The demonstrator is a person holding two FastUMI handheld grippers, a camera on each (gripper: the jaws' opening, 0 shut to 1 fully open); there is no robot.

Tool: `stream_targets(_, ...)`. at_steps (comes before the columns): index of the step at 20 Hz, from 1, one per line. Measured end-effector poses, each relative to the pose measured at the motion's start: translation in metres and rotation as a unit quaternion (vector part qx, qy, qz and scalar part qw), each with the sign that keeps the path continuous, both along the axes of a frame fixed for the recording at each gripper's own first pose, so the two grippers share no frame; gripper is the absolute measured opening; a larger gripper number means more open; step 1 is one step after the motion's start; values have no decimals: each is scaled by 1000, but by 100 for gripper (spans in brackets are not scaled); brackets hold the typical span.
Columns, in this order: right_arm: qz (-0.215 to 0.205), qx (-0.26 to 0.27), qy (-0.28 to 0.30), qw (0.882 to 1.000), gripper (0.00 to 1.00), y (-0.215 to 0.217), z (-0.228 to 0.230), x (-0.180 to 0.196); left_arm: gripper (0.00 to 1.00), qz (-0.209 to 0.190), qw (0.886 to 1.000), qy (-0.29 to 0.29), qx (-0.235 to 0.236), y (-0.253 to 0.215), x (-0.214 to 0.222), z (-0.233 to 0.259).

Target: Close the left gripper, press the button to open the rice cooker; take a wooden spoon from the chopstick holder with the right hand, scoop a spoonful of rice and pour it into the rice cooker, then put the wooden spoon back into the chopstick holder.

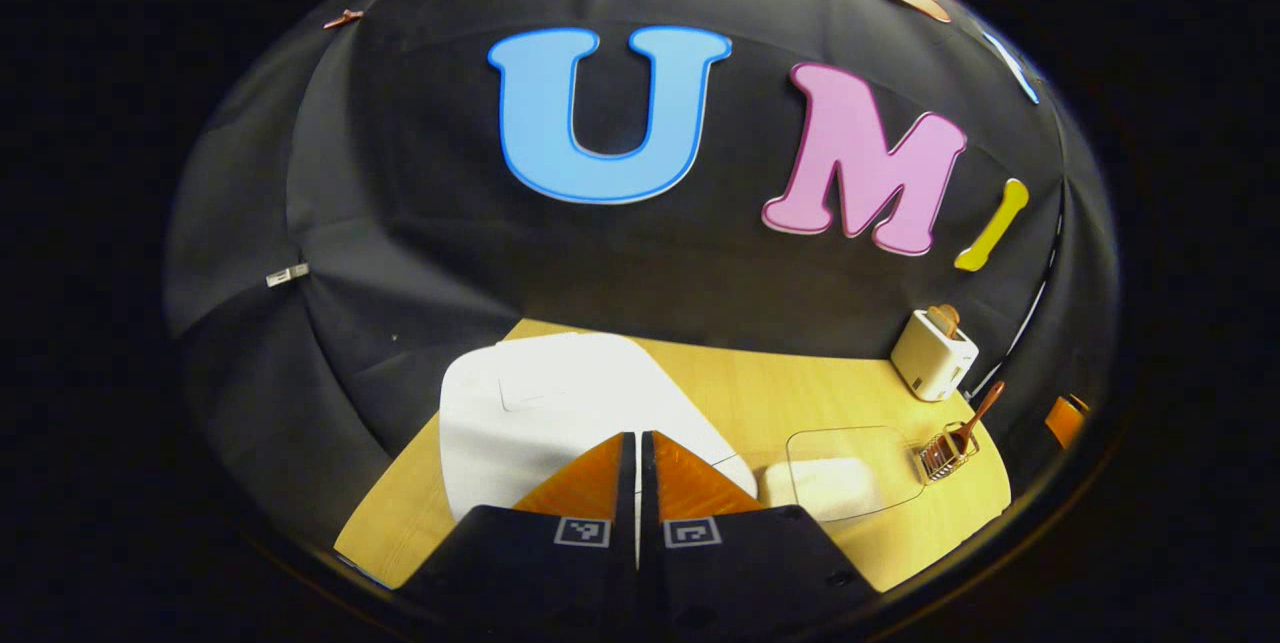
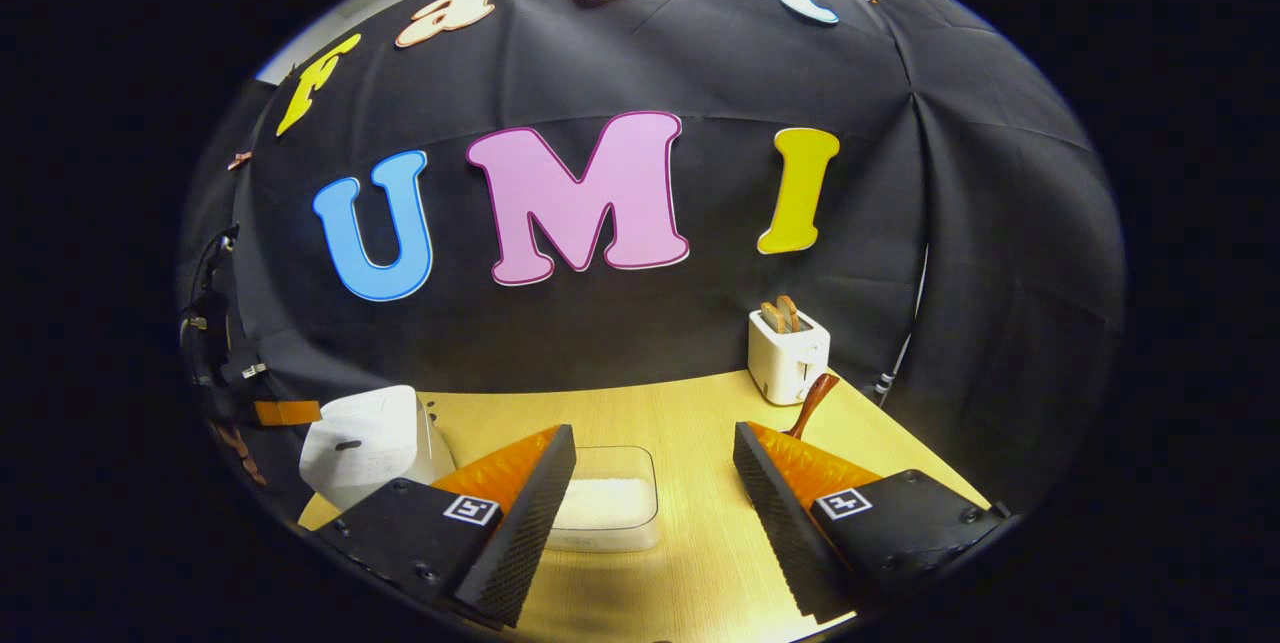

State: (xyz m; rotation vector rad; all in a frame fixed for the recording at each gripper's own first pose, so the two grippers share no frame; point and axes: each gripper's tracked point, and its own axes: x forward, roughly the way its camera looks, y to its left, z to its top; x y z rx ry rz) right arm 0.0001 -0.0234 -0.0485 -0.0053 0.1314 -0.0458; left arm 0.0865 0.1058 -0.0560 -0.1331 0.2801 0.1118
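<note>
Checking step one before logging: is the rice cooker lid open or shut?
Shut. The white rounded rice cooker shows its flat lid down, with the closed left tool poised above it; no pot interior visible.

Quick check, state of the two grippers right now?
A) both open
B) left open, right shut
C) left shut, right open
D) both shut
C: in the left gripper view the left gripper has its orange fingers pressed together with nothing between them, above the white rice cooker; in the right gripper view the right gripper has its fingers spread wide, with the rice container seen through the gap.
</note>
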Motion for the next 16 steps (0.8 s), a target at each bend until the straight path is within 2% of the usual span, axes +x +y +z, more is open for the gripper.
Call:
stream_targets(8,-16,7,22,1000,99,-11,-13,3,5,10,995,90,-45,9,27,-50)
stream_targets(10,-20,8,22,1000,98,-14,-13,4,8,11,996,81,-41,7,30,-50)
stream_targets(11,-21,7,23,999,99,-14,-14,5,5,13,995,94,-37,6,28,-54)
stream_targets(16,-15,14,37,999,99,-10,-23,10,6,23,990,133,-31,6,31,-56)
